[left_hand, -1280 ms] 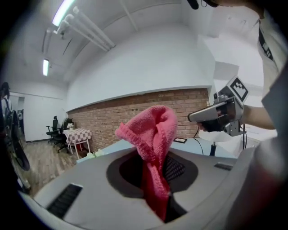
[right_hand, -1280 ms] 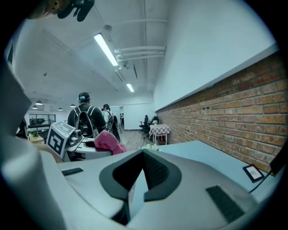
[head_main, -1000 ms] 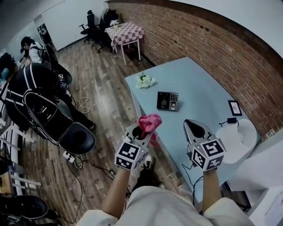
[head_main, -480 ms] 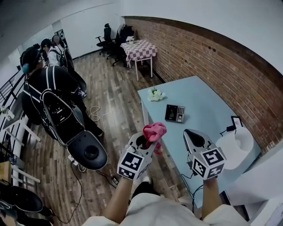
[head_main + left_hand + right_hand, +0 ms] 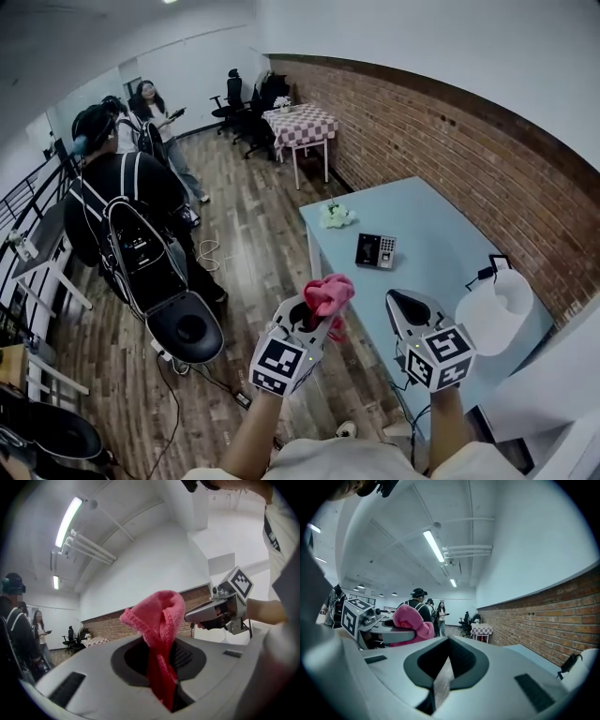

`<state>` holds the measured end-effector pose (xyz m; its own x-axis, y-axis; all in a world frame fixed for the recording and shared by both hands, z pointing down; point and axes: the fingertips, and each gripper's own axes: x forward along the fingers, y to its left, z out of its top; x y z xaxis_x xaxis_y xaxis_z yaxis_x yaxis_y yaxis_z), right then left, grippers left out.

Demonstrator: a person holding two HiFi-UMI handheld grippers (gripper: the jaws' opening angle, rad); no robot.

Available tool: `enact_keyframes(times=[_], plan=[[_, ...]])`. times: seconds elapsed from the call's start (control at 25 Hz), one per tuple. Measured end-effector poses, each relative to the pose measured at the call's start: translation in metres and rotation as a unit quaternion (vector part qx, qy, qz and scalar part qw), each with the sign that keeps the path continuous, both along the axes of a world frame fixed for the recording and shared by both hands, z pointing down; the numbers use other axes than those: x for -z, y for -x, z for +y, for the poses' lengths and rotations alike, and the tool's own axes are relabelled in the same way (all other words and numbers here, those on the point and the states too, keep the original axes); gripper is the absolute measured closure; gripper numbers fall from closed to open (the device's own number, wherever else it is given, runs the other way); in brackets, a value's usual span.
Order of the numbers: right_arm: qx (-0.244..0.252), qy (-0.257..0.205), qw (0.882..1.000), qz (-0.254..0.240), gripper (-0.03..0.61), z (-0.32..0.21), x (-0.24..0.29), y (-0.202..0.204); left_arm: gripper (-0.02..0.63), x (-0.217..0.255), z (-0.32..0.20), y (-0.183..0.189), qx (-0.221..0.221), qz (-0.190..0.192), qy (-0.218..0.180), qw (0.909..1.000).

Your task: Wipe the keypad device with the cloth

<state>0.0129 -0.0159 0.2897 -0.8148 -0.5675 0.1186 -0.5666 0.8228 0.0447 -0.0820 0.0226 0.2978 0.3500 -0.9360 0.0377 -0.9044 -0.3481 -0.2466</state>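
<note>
Left gripper [image 5: 309,314] clenched on the pink cloth [image 5: 157,620]; right gripper [image 5: 407,303] pinched together, empty. Keypad device [image 5: 376,250] well ahead of both jaws. Best to reach forward and lay a loose fold flat across the keys.

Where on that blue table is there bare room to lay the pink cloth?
The light blue table is bare between the black keypad device and the brick wall, and on the near side between that device and the large white roll. It is crowded at the far corner with the white flowers and around the small black frame by the roll.
</note>
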Motion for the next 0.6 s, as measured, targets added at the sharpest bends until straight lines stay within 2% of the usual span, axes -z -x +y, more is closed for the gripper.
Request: enact_keyframes(times=[0.36,0.6], plan=[[-0.002,-0.005,1.000,0.005,0.571,0.095,0.002,-0.006,0.512,0.000,0.098,-0.017,-0.011,-0.002,0.011,0.9999],[-0.004,-0.010,1.000,0.005,0.571,0.164,0.004,-0.024,0.512,-0.008,0.162,-0.038,-0.016,0.001,0.020,0.9997]])
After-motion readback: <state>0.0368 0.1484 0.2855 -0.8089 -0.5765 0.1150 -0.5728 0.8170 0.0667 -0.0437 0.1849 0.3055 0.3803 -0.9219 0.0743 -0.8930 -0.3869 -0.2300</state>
